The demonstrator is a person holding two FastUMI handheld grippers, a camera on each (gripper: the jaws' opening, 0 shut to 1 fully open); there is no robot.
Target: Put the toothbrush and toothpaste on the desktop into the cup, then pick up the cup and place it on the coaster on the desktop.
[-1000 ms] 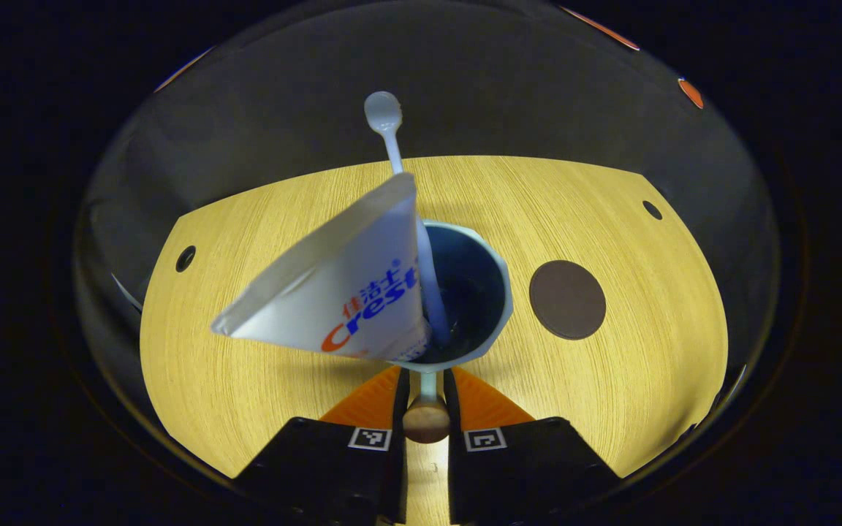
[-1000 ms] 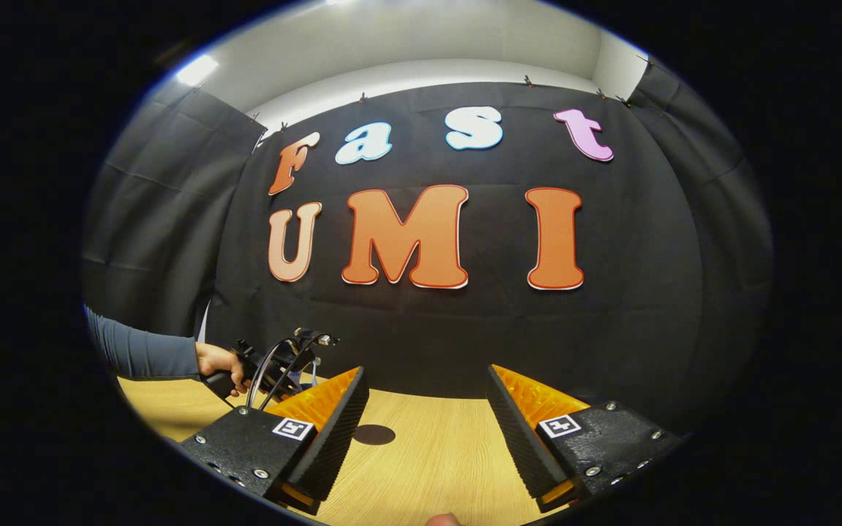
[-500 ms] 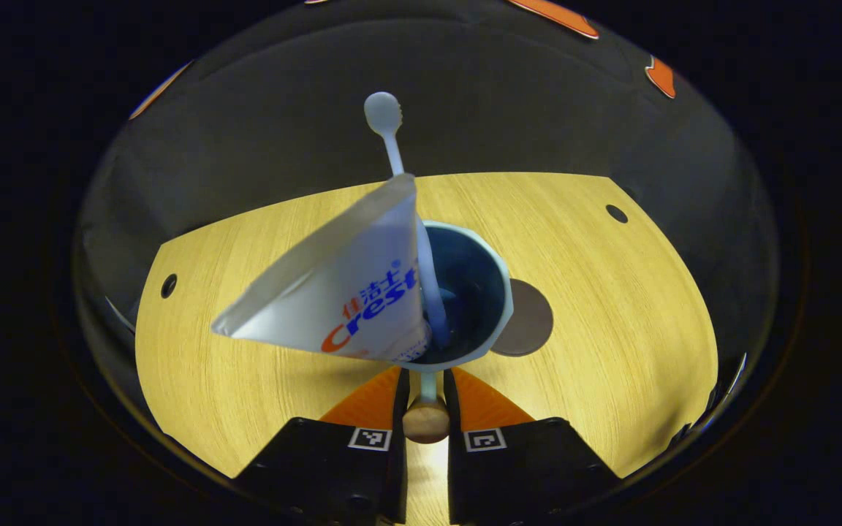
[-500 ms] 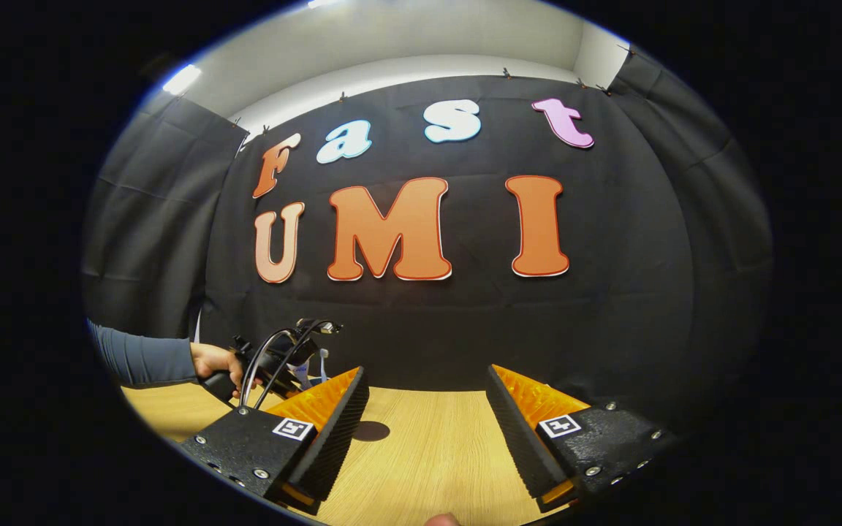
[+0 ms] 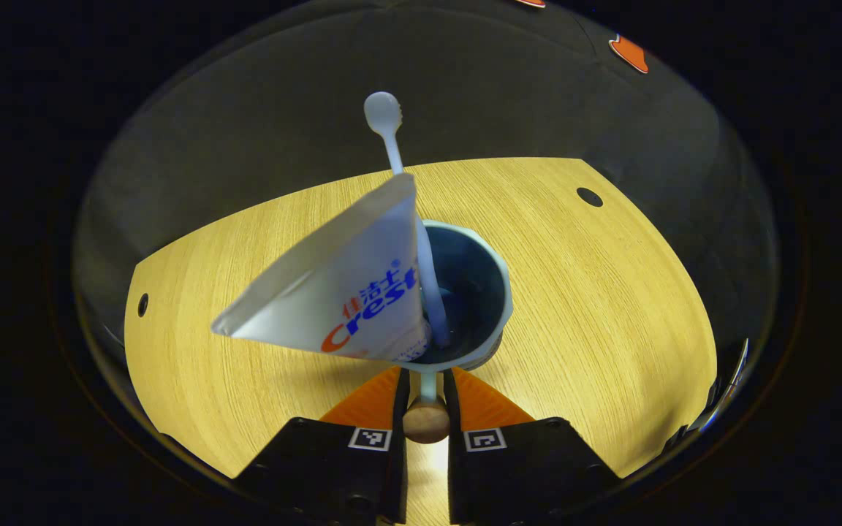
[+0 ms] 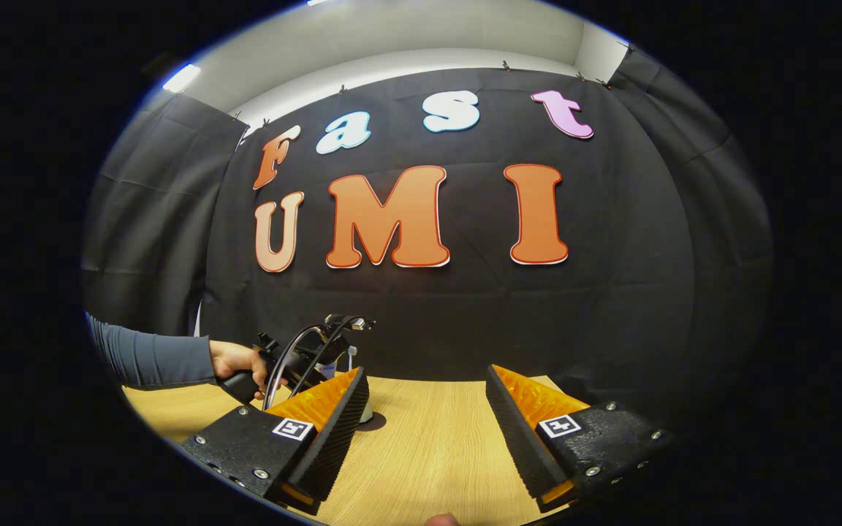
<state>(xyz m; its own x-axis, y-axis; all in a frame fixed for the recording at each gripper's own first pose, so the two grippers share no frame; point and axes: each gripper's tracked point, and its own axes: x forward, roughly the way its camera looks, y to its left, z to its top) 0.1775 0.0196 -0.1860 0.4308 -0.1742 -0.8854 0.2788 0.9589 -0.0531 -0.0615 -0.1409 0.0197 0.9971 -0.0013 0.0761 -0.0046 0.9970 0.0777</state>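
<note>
A blue cup (image 5: pixel 492 257) with a pale rim holds a white toothpaste tube (image 5: pixel 348 292) leaning left and a white toothbrush (image 5: pixel 384 117) standing head up. My left gripper (image 5: pixel 426 380) is shut on the cup's handle (image 5: pixel 427 420), which ends in a wooden knob. The cup hides the coaster in the left gripper view. In the right gripper view the cup's foot (image 6: pixel 367 415) peeks past a finger, with a dark patch (image 6: pixel 378 421) on the table beside it. My right gripper (image 6: pixel 428 409) is open over the table and holds nothing.
The wooden table (image 5: pixel 611 307) has small dark holes (image 5: pixel 589 196) near its corners. In the right gripper view a hand (image 6: pixel 234 361) in a grey sleeve holds the left gripper (image 6: pixel 311 351) at the left. Black cloth walls stand behind the table.
My left gripper carried the cup to the right, towards the brown coaster. The coaster slid under the cup and is now hidden. The right gripper stayed open, nearly still.
</note>
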